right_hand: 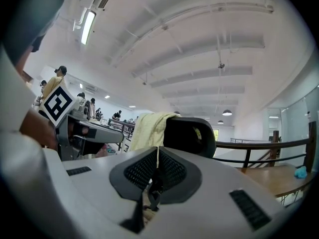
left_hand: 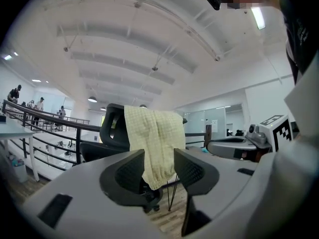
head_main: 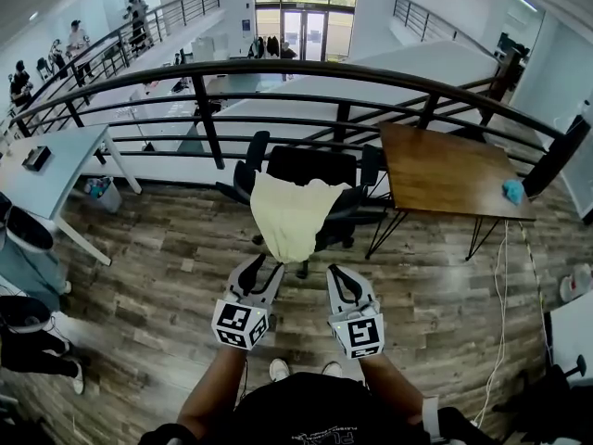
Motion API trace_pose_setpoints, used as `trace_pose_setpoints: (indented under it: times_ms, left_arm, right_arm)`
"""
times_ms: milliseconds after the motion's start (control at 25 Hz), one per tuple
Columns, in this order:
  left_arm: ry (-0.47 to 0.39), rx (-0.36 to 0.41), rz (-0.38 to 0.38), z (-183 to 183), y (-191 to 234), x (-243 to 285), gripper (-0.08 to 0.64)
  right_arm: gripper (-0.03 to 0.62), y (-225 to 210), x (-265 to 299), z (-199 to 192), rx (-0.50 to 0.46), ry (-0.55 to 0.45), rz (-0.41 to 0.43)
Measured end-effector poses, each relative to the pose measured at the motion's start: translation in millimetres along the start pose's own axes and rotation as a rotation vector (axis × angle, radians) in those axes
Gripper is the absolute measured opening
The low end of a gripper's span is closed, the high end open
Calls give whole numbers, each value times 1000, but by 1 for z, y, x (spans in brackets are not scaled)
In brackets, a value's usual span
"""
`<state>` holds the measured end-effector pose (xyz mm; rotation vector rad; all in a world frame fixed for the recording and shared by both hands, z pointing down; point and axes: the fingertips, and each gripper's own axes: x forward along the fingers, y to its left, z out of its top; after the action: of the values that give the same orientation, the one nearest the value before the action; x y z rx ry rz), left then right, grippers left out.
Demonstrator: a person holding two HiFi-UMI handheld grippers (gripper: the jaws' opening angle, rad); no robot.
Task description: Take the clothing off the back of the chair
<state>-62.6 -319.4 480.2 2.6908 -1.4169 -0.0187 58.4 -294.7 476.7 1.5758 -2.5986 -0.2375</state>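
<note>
Head view: clothing (head_main: 289, 213) drapes the chair (head_main: 315, 165).

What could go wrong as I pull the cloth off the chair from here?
1. The cloth hangs over the back of the chair; a tug could snag it there or swivel the chair.
2. Only the left tongs are open, the right tongs shut; a one-sided grab might let the cloth slide to the floor.
</note>
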Motion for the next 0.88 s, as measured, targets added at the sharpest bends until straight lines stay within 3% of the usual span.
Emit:
trace_pose_setpoints:
  times_ms: [200, 360, 880]
  left_arm:
    - [-15, -32, 34, 11, 2, 9, 309]
    - [14, -34, 58, 14, 6, 25, 369]
    - [81, -54, 79, 11, 8, 61, 383]
  right_arm:
    - [21, -4, 0, -2, 9, 10, 13]
    - [21, -4, 2, -6, 14, 25, 21]
    - [21, -21, 10, -4, 10, 8, 25]
